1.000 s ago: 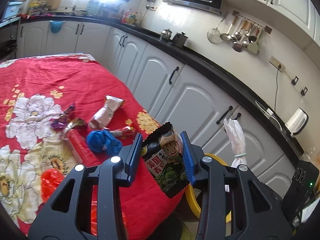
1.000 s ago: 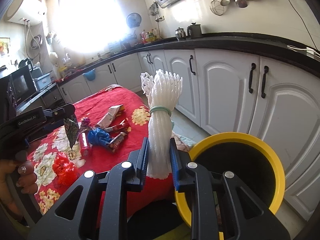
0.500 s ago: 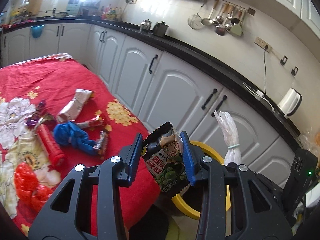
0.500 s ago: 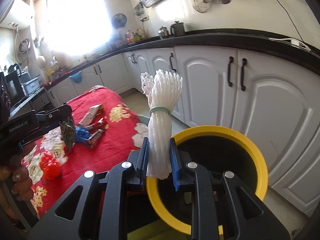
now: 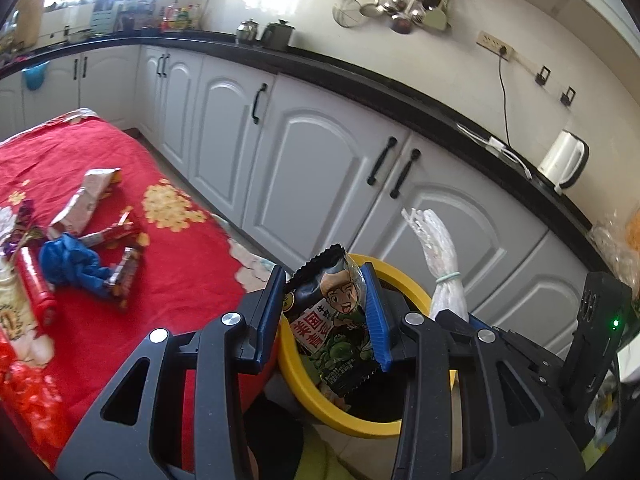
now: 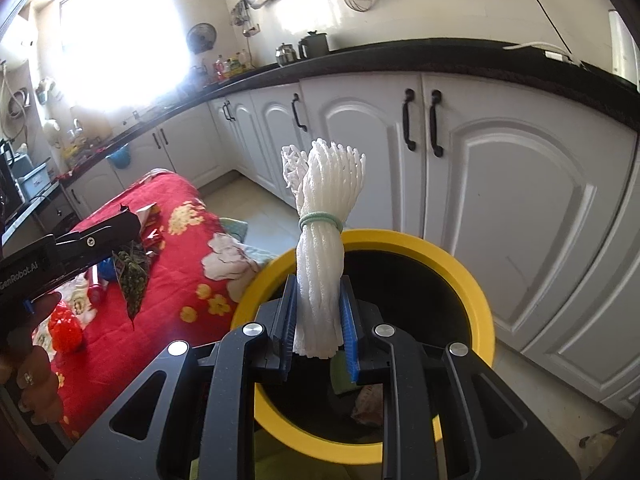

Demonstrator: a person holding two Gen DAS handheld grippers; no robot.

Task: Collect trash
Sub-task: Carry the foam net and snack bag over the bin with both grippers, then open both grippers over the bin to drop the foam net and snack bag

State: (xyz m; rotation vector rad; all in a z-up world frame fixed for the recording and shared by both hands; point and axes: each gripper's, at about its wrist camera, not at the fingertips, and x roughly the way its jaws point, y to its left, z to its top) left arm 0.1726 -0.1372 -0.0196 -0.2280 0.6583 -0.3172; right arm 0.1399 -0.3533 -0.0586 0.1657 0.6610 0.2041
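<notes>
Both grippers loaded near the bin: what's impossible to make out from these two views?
- Bin contents: right wrist view, gripper body and dark interior hide most.
- Snack packet bottom print: left wrist view, too small.
- Trash on the red cloth: left frame edge cuts off some.

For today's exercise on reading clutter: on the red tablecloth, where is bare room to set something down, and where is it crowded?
Bare cloth lies on the red tablecloth between the wrapper pile and the edge nearest the yellow bin, and behind the silver packet towards the cabinets. It is crowded around the blue bag, the red tube and the candy wrappers.
</notes>
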